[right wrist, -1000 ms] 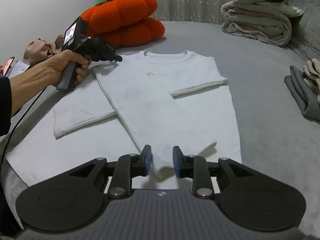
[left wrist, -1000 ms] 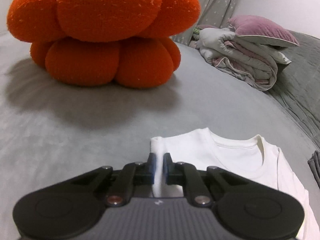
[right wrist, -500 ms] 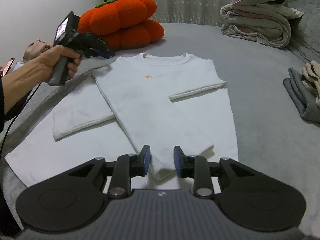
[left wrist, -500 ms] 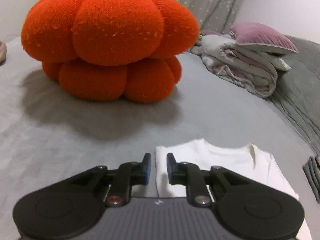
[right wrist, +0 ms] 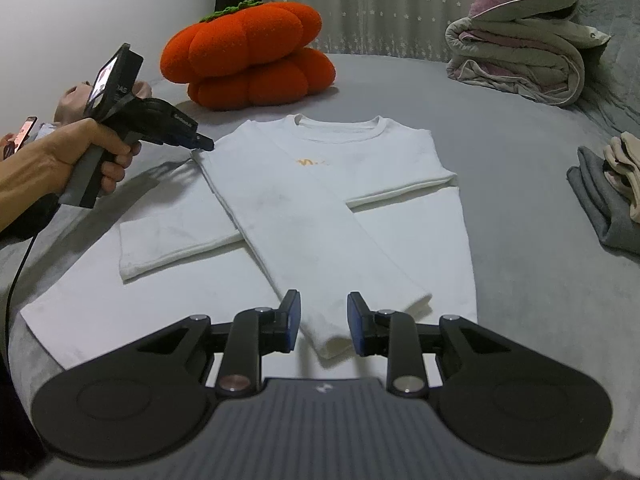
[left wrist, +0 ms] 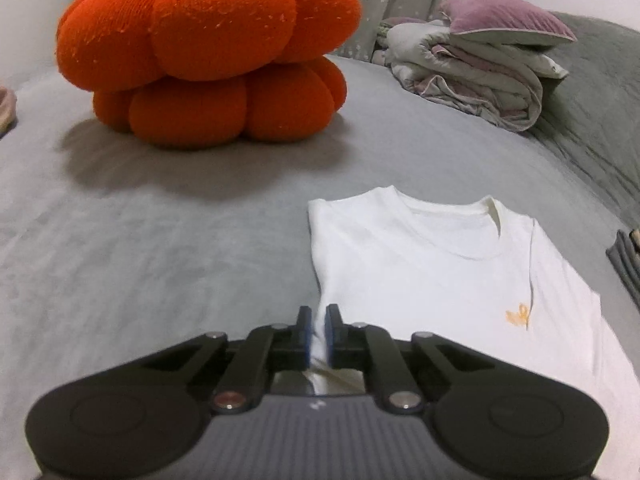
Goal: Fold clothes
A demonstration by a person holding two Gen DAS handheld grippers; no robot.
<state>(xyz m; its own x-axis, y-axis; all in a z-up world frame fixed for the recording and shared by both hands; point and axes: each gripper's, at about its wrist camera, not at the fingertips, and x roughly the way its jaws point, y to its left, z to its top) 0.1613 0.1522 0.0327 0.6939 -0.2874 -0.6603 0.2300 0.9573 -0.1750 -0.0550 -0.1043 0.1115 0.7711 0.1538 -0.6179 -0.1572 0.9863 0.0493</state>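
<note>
White long-sleeve shirt [right wrist: 320, 200] flat mid-bed [right wrist: 520, 280], both sleeves folded across chest. Left gripper [left wrist: 318, 330] clamped on shoulder edge; right gripper [right wrist: 323, 322] jaws apart around sleeve cuff (not pinching). Side and bottom folds left.

Black left gripper [right wrist: 206, 145] and right gripper [right wrist: 323, 322], blue-padded jaws, dark sleeve [right wrist: 34, 216].

Bare grey bedcover [right wrist: 520, 200] is left open right of the white shirt [right wrist: 320, 200], hemmed by an orange pumpkin cushion [right wrist: 248, 56], folded quilts [right wrist: 516, 56] and stacked garments [right wrist: 608, 200].
</note>
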